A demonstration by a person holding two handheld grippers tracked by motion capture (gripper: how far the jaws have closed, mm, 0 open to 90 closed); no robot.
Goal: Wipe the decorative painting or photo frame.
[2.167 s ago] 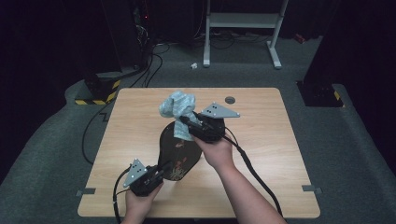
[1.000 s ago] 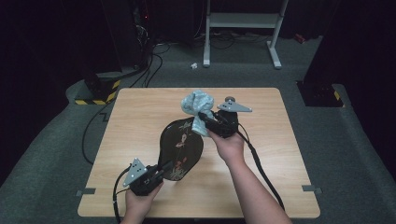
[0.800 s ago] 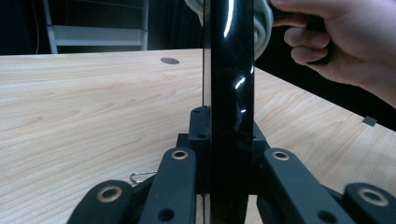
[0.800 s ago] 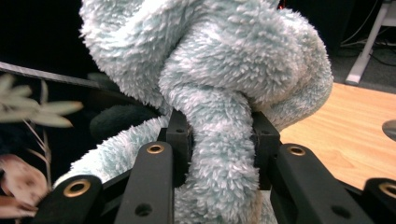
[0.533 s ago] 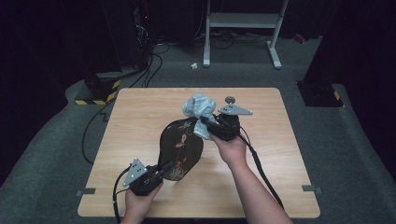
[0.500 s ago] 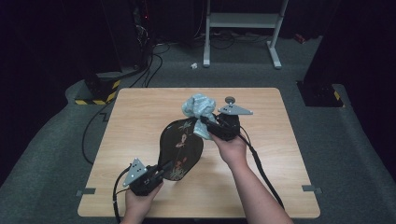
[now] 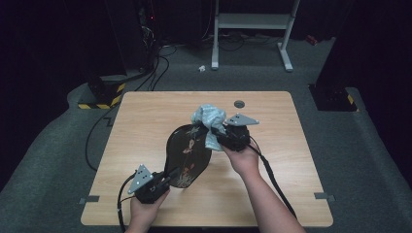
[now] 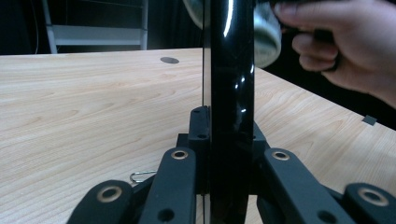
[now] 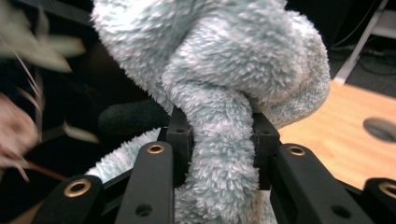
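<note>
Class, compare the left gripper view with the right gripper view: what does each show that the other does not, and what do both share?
The left gripper view alone shows the glossy black tray edge-on, clamped upright between the left gripper jaws, with the person's other hand at upper right.

The right gripper view alone shows the pale blue fluffy cloth close up, bunched and pinched between the right gripper jaws, against the tray's dark painted face.

Both share the light wooden table and its round dark hole.

Lab-like recording room: lone wooden table (image 7: 145,121), grey carpet (image 7: 58,160), floor cables (image 7: 160,53), hazard-striped base (image 7: 99,99).
</note>
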